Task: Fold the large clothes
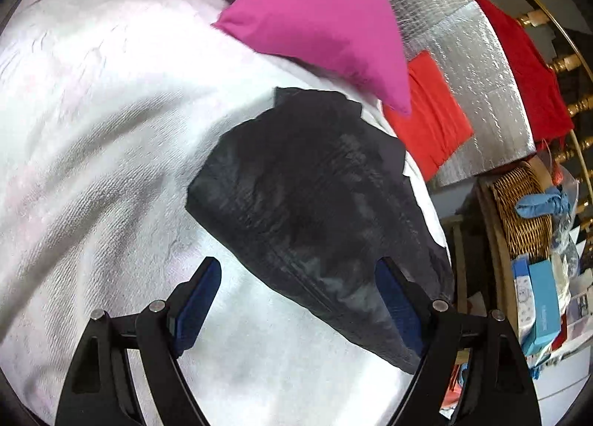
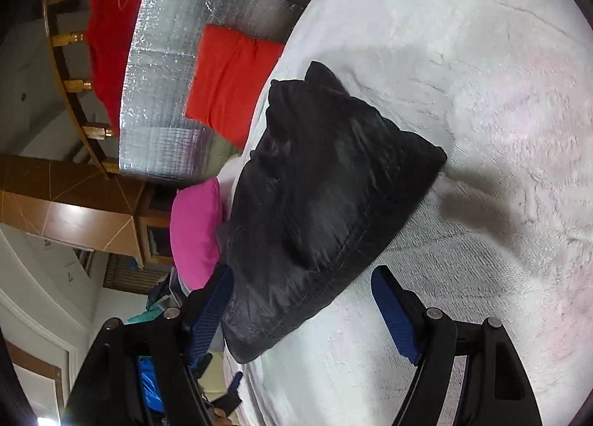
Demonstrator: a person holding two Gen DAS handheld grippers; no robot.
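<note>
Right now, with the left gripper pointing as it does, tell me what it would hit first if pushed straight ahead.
The left gripper, jaws open, points at the folded black garment lying on the white blanket. It would probably meet that garment's near edge first, though the depth is hard to judge.

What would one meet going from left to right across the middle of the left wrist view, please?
White blanket → black garment → orange-red folded cloth → silver foil mat → red cloth on the railing.
</note>
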